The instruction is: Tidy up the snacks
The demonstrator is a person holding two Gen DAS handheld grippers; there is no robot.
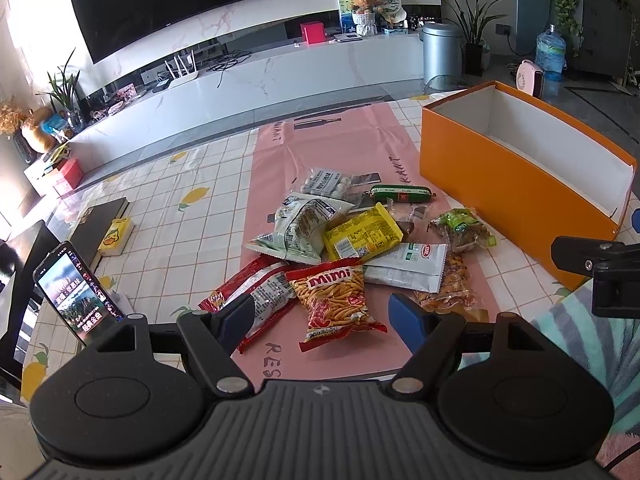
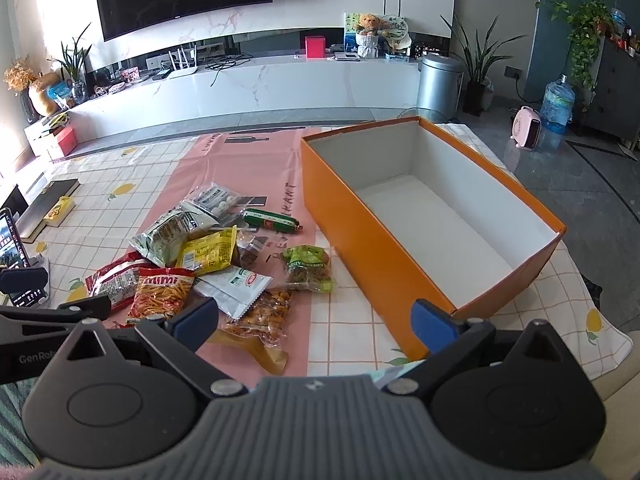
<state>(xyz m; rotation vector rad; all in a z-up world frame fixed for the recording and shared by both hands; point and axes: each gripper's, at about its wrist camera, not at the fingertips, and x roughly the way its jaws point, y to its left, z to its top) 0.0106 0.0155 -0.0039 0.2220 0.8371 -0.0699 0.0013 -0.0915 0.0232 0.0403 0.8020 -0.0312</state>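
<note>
A pile of several snack packs lies on the pink mat (image 1: pixel 320 152): a red Mimi bag (image 1: pixel 336 300), a red-white bag (image 1: pixel 252 292), a yellow pack (image 1: pixel 360 236), a green-white bag (image 1: pixel 296 228), a green sausage (image 1: pixel 400 193) and a white sachet (image 1: pixel 408 266). An empty orange box (image 1: pixel 500 184) stands to their right; it also shows in the right wrist view (image 2: pixel 360 232). My left gripper (image 1: pixel 324 316) is open over the Mimi bag's near end. My right gripper (image 2: pixel 316 320) is open and empty, near the box's front corner, beside the Mimi bag (image 2: pixel 160 294).
A phone on a stand (image 1: pixel 76 288), a black book (image 1: pixel 102 224) and a yellow box (image 1: pixel 116 236) sit at the left of the checked tablecloth. The table's front edge is just below the grippers. A TV cabinet stands beyond the table.
</note>
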